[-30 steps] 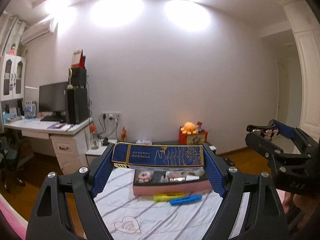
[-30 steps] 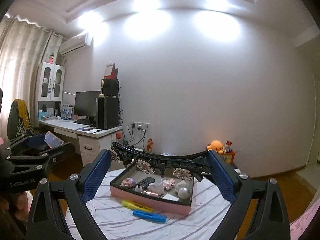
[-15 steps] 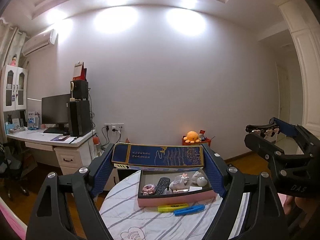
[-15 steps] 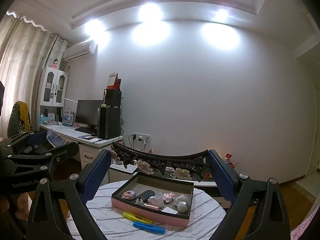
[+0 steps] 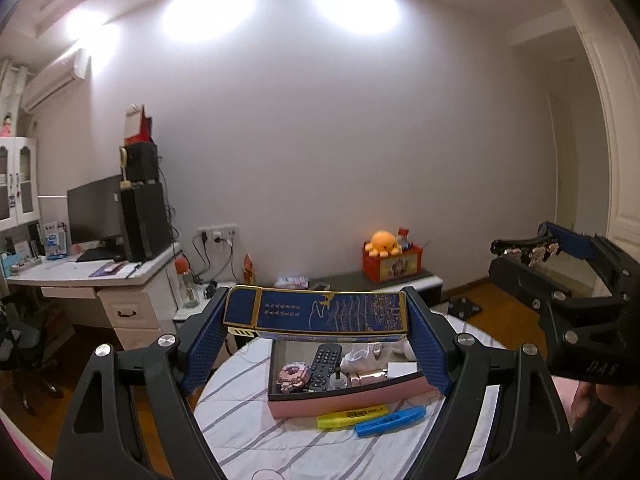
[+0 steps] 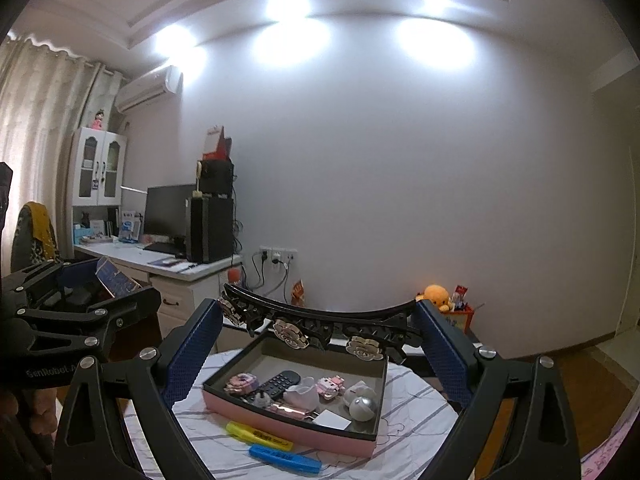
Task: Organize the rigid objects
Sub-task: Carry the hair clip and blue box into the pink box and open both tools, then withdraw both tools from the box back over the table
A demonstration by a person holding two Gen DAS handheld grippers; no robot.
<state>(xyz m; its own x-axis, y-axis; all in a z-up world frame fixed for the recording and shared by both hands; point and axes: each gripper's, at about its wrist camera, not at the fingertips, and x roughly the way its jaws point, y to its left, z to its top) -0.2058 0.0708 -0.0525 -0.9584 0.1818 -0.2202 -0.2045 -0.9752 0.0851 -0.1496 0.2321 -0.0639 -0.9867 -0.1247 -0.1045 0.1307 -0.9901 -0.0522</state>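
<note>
We log: left gripper (image 5: 316,320) clamped on blue box (image 5: 316,314); right gripper (image 6: 320,320) clamped on black hair clip (image 6: 320,320); both held above pink tray (image 6: 296,420) on striped worktop (image 6: 416,404).

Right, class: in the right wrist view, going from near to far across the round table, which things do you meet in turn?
Blue highlighter pen → yellow highlighter pen → pink-sided open tray holding a black remote control, with the black flower-trimmed hair band gripped above its far edge by the right gripper.
</note>
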